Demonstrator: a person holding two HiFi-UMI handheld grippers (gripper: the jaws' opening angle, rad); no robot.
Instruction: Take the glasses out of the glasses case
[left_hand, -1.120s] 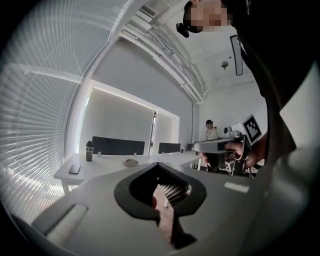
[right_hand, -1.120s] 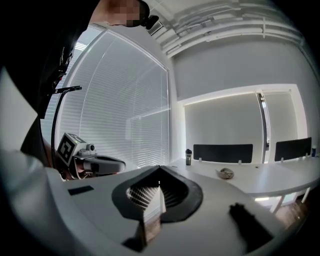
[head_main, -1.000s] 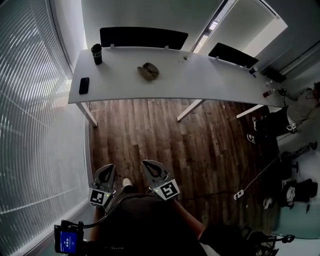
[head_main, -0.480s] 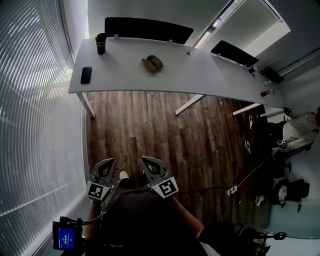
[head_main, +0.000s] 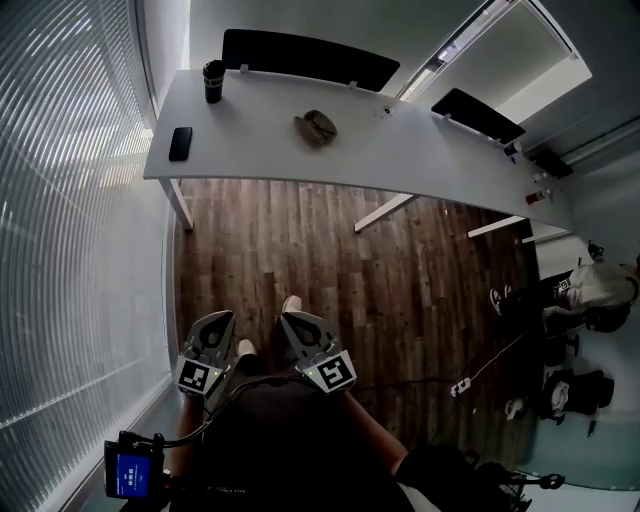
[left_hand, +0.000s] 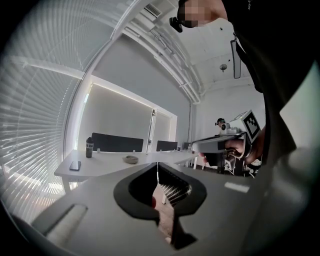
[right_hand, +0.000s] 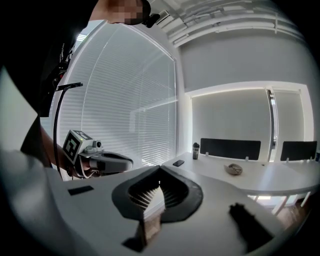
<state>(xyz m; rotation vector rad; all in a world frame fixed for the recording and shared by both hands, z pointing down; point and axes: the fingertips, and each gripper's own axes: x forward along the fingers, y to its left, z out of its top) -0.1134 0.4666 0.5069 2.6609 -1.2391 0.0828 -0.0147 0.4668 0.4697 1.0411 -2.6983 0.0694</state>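
Head view: the glasses case (head_main: 320, 126) lies on the long white desk (head_main: 420, 160), about midway between its near and far edges. It is a brownish, rounded oval; I cannot tell whether it is closed. A dark phone (head_main: 180, 143) and a dark bottle (head_main: 213, 81) sit toward the desk's left end, well apart from the case. Bare desk surrounds the case on every side. Dark panels (head_main: 310, 58) stand along the far edge. A broad stretch of wooden floor (head_main: 330, 260) lies between the near edge and the person. The left hand-held gripper (head_main: 215, 325) and the right hand-held gripper (head_main: 295, 325) are held low at the person's body, far from the desk.

Left gripper view: its jaws are pressed together at the tips with nothing between them. Beyond them the case shows small on the desk, right of the phone and bottle. The other gripper is held beside it at the right.

Right gripper view: these jaws also meet at the tips and pinch nothing. The case sits on the desk right of the bottle, in front of a panel. White blinds (right_hand: 130, 100) stand beyond the desk's left end.
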